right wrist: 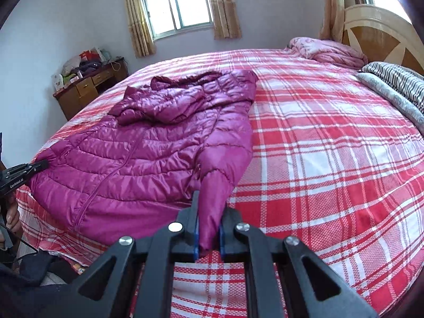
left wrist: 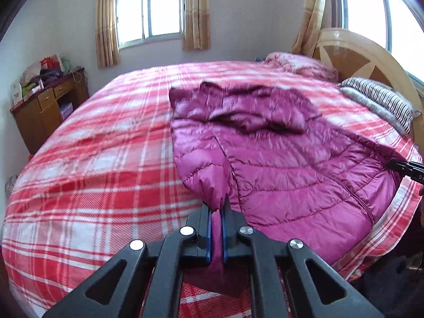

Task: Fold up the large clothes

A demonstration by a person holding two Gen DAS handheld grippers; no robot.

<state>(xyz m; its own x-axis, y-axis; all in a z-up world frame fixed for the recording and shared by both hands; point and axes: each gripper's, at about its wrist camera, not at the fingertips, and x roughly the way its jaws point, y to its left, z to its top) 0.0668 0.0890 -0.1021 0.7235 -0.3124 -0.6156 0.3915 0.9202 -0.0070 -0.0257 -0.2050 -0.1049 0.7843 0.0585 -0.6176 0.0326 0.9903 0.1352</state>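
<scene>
Magenta quilted puffer coat (left wrist: 278, 164) lies spread on the bed w/ red-white plaid cover (left wrist: 100, 164), hem end toward me, hood and folded-over sleeves bunched at the far end. My left gripper (left wrist: 216, 212) is clamped on the coat's near left hem corner; fabric pinched between the blue pads, pulled up into a peak just ahead of the fingertips. My right gripper (right wrist: 209, 212) is clamped likewise on the near right hem corner, fabric running up from the pads into the coat body. From the left cam, the right gripper shows as a black tip at the coat's far right edge; from the right cam, the left one sits at the coat's left edge. Beyond the coat, off to the right: striped pillow (left wrist: 381, 100), pink crumpled blanket (left wrist: 299, 65), wood headboard (left wrist: 355, 55). Far left: wood desk (left wrist: 45, 106) w/ clutter. Curtained window (left wrist: 149, 13) straight ahead.
</scene>
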